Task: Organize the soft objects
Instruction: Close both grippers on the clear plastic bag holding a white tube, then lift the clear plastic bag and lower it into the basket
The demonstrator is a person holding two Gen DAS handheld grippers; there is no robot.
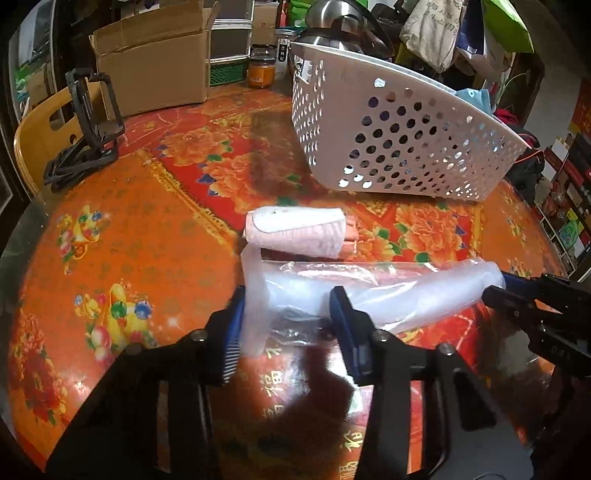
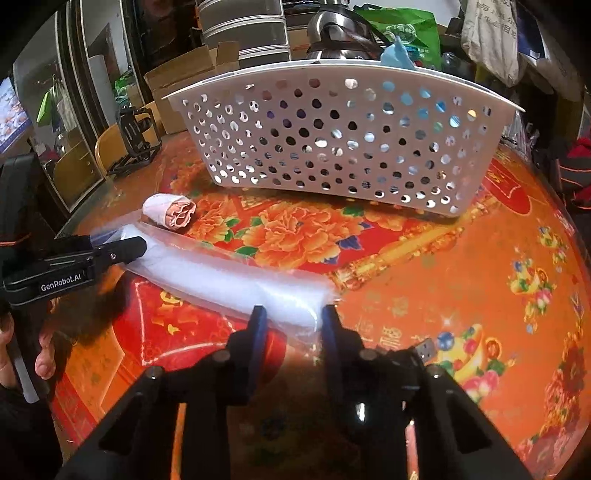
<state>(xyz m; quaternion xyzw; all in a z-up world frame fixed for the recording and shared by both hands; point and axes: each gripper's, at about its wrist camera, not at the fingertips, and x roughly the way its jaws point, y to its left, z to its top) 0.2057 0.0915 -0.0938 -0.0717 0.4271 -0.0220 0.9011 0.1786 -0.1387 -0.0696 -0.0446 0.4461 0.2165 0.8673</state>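
Note:
A rolled clear plastic bag point(image 1: 388, 291) lies across the red and orange tablecloth, also in the right wrist view point(image 2: 229, 280). My left gripper point(image 1: 288, 314) is open, its jaws around the bag's left end. My right gripper point(image 2: 291, 317) is open around the bag's other end; it shows at the right in the left wrist view point(image 1: 517, 295). A rolled pink cloth point(image 1: 299, 230) lies just beyond the bag, also in the right wrist view point(image 2: 171, 212). A white perforated basket point(image 1: 388, 125) stands behind, with blue cloth point(image 2: 397, 53) in it.
A cardboard box point(image 1: 155, 70), a black stand point(image 1: 88, 129) and a wooden chair back point(image 1: 40, 133) are at the far left. Jars point(image 1: 261, 66) and a steel kettle point(image 1: 332, 22) stand behind the basket. The table edge point(image 1: 546, 229) curves at the right.

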